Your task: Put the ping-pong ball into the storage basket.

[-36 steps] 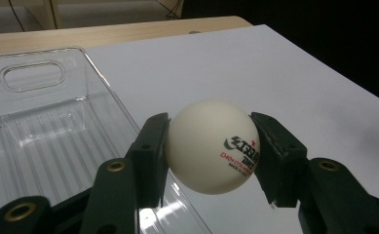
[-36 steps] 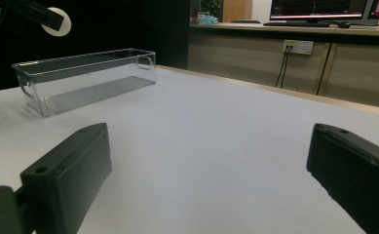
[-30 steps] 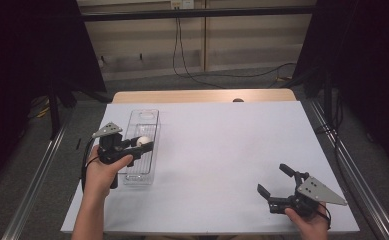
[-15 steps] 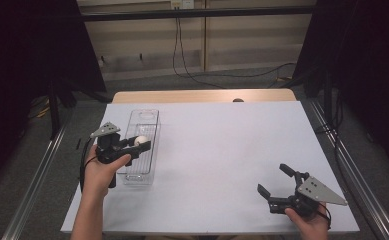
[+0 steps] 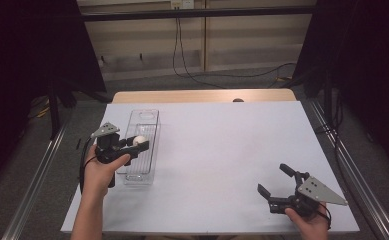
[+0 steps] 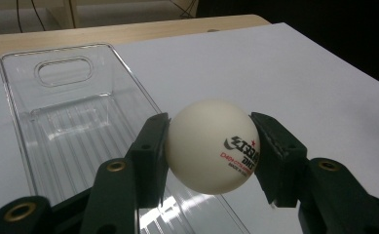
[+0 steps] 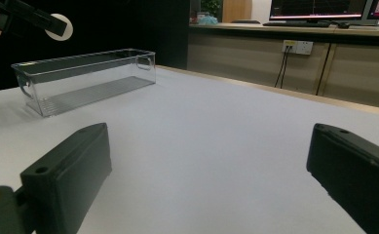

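We logged a white table-tennis ball (image 6: 211,146), printed with a black logo and red lettering, pinched between the two black jaws of the left gripper (image 6: 209,148). The jaw pads pressed on opposite sides of the ball, which sat clear of any surface. In the high view the ball (image 5: 139,141) hung over the clear plastic bin (image 5: 142,145), at about the middle of its length. Below and ahead of the left gripper's jaws, the bin (image 6: 60,117) showed a ribbed floor and an oval handle cut-out in its far end wall. We saw nothing lying inside it.

The bin stood on a white table (image 5: 222,150), near the left edge. The left hand (image 5: 102,170) gripped the left gripper (image 5: 134,144) from below.

Well apart, at the near right corner of the table, the right gripper (image 5: 277,182) rested low with its jaws spread wide and nothing between them. Looking along those jaws, we noted the bin (image 7: 85,80) far off to their left, and the ball (image 7: 60,27) held above it.
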Action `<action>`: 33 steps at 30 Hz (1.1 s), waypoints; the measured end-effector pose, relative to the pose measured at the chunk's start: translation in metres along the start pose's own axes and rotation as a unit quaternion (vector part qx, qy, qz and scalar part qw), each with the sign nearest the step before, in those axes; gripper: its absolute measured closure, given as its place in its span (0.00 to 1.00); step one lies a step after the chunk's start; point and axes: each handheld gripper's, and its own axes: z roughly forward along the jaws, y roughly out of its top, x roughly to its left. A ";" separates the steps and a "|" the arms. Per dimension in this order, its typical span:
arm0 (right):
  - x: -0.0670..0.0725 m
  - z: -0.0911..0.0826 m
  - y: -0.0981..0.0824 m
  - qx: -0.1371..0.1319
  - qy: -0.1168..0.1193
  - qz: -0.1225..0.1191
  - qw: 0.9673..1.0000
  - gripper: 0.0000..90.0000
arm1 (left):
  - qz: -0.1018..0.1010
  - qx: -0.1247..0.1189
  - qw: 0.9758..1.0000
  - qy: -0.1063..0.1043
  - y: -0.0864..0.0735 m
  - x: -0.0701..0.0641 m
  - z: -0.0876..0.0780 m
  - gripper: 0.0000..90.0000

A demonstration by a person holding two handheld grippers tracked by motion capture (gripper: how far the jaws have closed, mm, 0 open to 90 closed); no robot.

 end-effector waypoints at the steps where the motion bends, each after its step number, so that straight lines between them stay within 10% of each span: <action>1: 0.000 0.000 0.000 0.000 0.000 0.001 1.000 0.02 | 0.001 0.001 1.000 0.001 0.000 0.000 0.000 0.57; 33: 0.000 0.000 0.000 -0.001 -0.001 0.002 1.000 0.02 | -0.011 0.001 1.000 0.026 -0.007 0.015 0.001 0.57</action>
